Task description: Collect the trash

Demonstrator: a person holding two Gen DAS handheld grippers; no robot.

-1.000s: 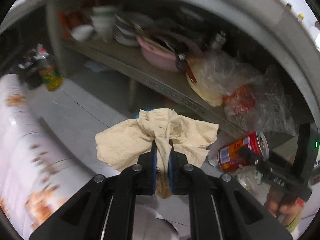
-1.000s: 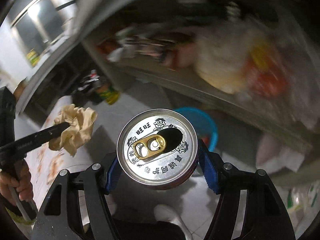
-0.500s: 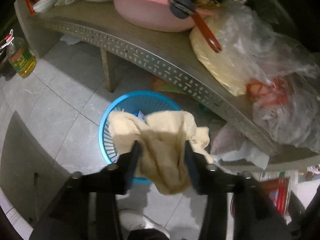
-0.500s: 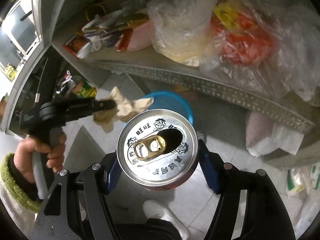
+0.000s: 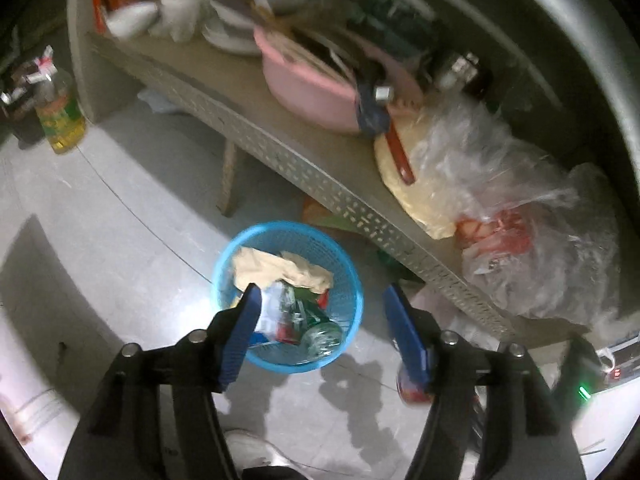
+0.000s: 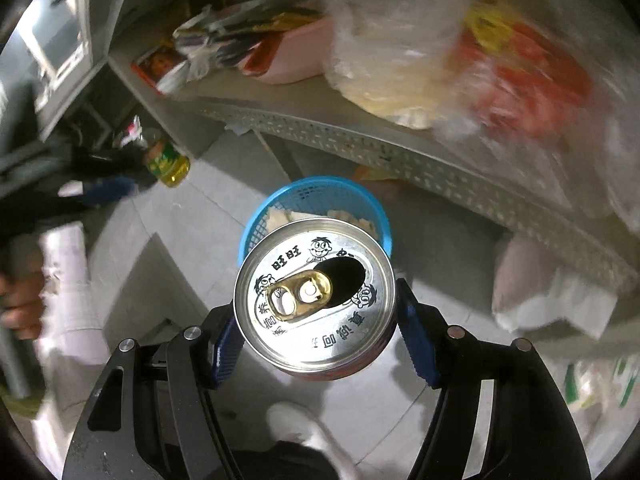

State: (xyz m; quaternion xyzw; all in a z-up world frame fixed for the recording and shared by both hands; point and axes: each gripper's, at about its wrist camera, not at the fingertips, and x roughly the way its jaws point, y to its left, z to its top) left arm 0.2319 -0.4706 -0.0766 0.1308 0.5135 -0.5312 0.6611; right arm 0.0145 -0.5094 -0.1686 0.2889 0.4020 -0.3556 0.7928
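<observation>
Left gripper (image 5: 322, 300) over the blue mesh waste basket (image 5: 352, 280), jaws opening, nothing between the blue ribbed pads. Crumpled beige paper towel (image 5: 276, 270) inside the basket, lying on top of a clear glass bottle (image 5: 320, 334) and other wrappers too jumbled to name. Right gripper (image 6: 316, 312) clamped on an opened drink can (image 6: 314, 298), pads pressing both sides; silver lid facing the camera, gold pull tab bent back, cartoon faces printed round the rim, red wall just showing below. Can hanging above the near edge of the same basket, hiding most of its mouth in the right wrist view. Basket standing on pale grey floor tiles (image 5: 120, 216), just in front of a low perforated metal shelf (image 5: 320, 184). On the shelf: pink plastic basin (image 5: 304, 88) stuffed with utensils, stacked white dishes, crinkled clear plastic bags (image 5: 500, 184) around something yellow and something red. Cooking oil bottle (image 5: 60, 120) on the floor to the left, well apart from the basket. White shoe (image 6: 296, 420) at the bottom edge.
</observation>
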